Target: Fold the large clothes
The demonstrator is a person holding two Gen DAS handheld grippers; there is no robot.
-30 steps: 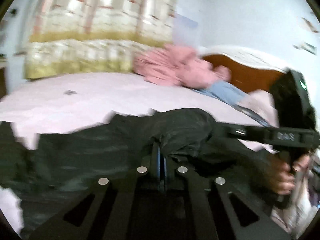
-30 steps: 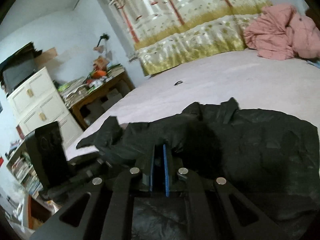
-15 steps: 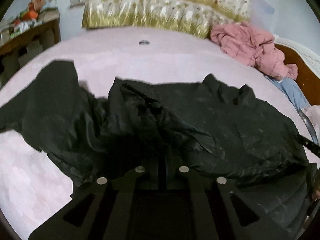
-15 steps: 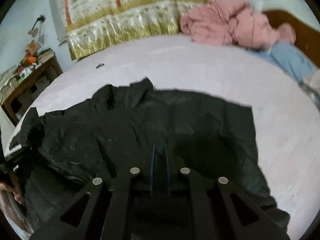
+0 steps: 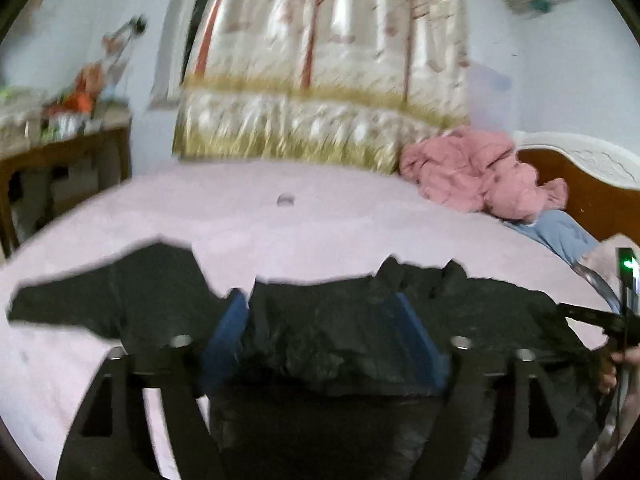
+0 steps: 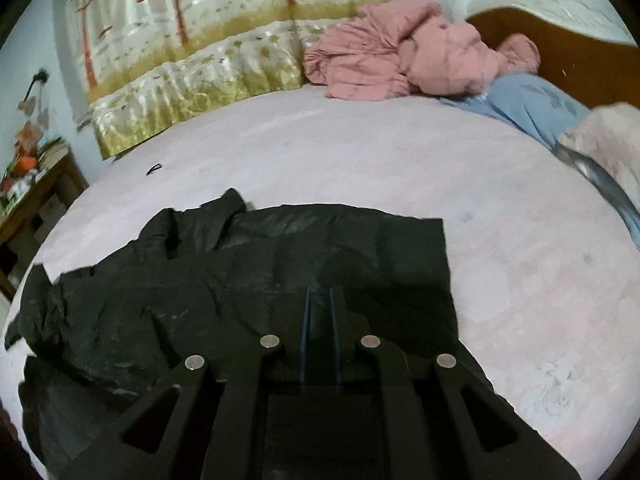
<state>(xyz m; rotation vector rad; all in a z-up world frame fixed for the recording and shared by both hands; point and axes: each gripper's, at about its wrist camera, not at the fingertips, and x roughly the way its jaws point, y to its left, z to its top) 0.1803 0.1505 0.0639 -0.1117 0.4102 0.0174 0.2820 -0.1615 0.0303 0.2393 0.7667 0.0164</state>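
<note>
Black jacket (image 6: 248,280) lies spread on the bed (image 6: 400,152). Left gripper (image 5: 324,328) is opening, fabric between its jaws (not pressed). Right gripper (image 6: 320,320) pinches the hem; any tug could bunch up the fold.

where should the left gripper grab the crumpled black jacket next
Take the loose sleeve end of the crumpled black jacket, coming in low from the camera side. It lies flat and apart from the bunched middle, so it should pinch cleanly. The left gripper is opening now.
</note>
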